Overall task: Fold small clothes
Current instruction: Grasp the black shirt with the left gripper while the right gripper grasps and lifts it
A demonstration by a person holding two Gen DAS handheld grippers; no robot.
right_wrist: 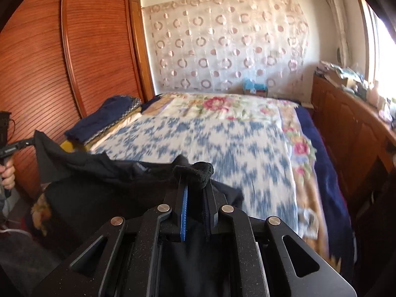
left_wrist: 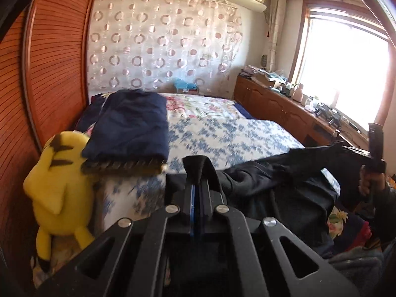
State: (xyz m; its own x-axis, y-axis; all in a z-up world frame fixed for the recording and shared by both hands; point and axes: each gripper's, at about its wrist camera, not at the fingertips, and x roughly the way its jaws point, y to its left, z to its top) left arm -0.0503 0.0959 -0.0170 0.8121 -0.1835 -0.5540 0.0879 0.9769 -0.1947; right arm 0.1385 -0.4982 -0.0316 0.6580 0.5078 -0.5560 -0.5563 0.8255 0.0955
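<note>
A black garment (left_wrist: 279, 185) hangs stretched between my two grippers above the near end of the bed. My left gripper (left_wrist: 196, 173) is shut on one corner of it. My right gripper (right_wrist: 195, 175) is shut on the other corner (right_wrist: 198, 170), with the cloth (right_wrist: 99, 185) sagging to the left. Each gripper also shows in the other's view: the right one at the far right of the left wrist view (left_wrist: 375, 158), the left one at the far left of the right wrist view (right_wrist: 14, 146). A folded navy garment (left_wrist: 133, 126) lies on the bed's left side.
The bed (right_wrist: 222, 143) has a blue and floral cover. A yellow plush toy (left_wrist: 59, 185) sits at the left by the wooden wardrobe (left_wrist: 49, 61). A wooden cabinet (left_wrist: 284, 106) with clutter runs under the window on the right.
</note>
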